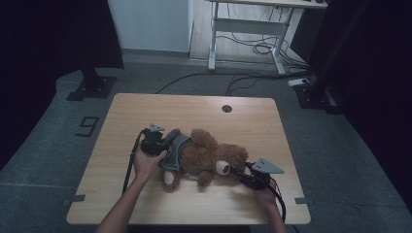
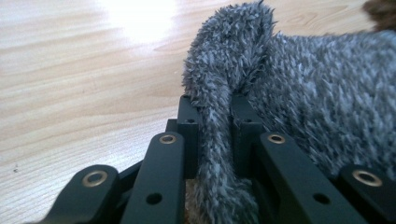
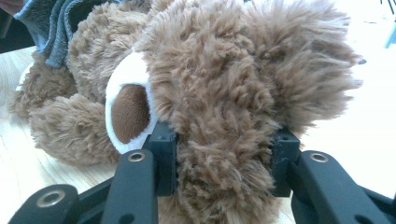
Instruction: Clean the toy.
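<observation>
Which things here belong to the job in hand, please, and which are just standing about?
In the job:
- brown teddy bear, head clamped by the right gripper
- grey fuzzy garment, a fold pinched by the left gripper

Just about:
- white desk
- floor cables

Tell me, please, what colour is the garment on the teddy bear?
Fuzzy flecked grey garment, showing best in the left gripper view.

Teddy bear [image 1: 206, 158] lying mid-table [image 1: 252, 119], garment [image 1: 176, 148] on its left part
</observation>
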Demonstrator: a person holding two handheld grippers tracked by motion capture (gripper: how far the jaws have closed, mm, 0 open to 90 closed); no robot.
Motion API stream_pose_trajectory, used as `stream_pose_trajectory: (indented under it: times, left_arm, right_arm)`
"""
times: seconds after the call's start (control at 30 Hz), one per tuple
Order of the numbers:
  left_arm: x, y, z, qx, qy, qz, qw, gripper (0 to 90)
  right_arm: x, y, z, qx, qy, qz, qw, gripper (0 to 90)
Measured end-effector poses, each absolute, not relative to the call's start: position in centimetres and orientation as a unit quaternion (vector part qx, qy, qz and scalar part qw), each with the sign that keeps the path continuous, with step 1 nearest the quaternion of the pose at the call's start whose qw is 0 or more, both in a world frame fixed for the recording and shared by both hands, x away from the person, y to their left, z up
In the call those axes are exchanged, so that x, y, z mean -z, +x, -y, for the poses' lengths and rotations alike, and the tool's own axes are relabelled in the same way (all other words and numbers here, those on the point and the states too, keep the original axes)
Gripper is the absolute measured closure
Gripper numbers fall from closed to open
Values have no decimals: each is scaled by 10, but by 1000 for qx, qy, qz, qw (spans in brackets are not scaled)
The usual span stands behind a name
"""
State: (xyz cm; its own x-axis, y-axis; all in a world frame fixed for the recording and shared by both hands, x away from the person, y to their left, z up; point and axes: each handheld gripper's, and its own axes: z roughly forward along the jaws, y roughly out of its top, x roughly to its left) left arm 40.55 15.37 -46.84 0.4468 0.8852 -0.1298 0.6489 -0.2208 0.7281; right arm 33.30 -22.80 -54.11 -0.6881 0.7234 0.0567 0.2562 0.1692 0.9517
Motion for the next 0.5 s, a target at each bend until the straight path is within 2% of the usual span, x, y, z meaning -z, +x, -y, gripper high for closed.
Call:
stream_pose_trajectory:
  times: [0.13,0.23,0.43,0.5]
  left_arm:
    - [448,398,-139,-169,769,-474,395,779]
    - [436,394,-114,-169,780,-445,406,779]
    - [436,398,-60,-147,799,-412,412,778]
    - [439,401,-49,-157,805,-409,400,777]
  right_arm:
    - [542,334,229,-555,338,-732,206,562]
    - [542,335,229,-555,340,-731,205,563]
    - [541,334,229,-553,338,-732,207,563]
    - [542,334,229,-554,339,-732,206,562]
